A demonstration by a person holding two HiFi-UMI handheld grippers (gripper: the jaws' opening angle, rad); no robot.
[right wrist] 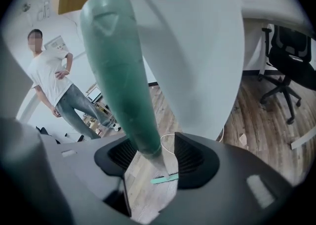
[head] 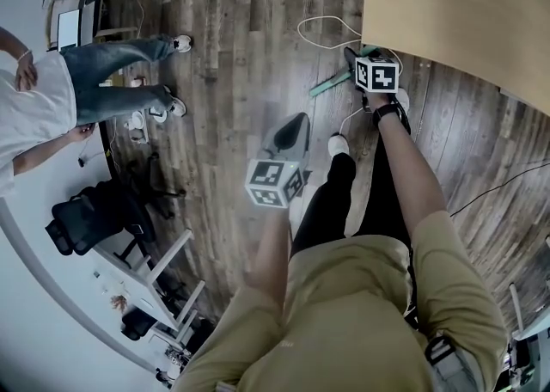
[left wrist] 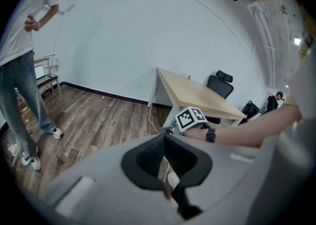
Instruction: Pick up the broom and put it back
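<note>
A bystander (head: 39, 98) in a white T-shirt and blue jeans stood to your left on the dark plank floor (head: 241, 64), one hand at the hip, white sneakers apart. Beyond that person, an open laptop (head: 69, 29) sat on a small stand near the white wall (left wrist: 123, 36). Ahead of you on the right, a light wooden-topped bench (head: 447, 3) filled the corner, with a white cable (head: 300, 31) looping across the floor just beside it. A black office chair (left wrist: 220, 83) stood behind the bench, and a white-legged desk (head: 163, 261) ran along the curved wall.
</note>
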